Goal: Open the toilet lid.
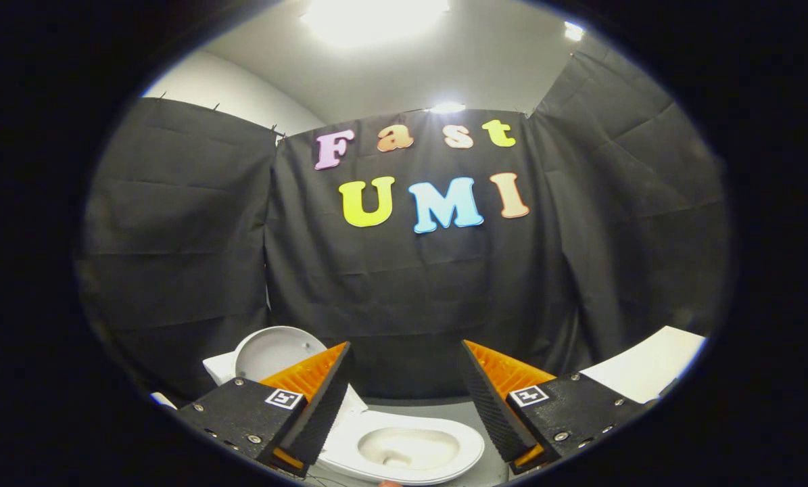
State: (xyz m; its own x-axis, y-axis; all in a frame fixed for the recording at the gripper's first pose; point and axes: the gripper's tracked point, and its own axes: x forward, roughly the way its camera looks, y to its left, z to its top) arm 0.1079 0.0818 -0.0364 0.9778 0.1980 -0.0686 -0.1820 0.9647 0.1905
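Note:
A white toilet sits low, below and between my fingers. Its lid (268, 352) stands raised and leans back behind the left finger, which hides part of it. The bowl with its seat ring (410, 450) lies uncovered between the fingers. My gripper (406, 355) hovers above the toilet, open, with a wide gap and nothing between the fingers.
Black cloth walls close in the booth behind and at both sides. A white flat surface (647, 368) sits beyond the right finger. A strip of grey floor (431, 408) shows behind the bowl. Bright ceiling lights (370, 17) shine overhead.

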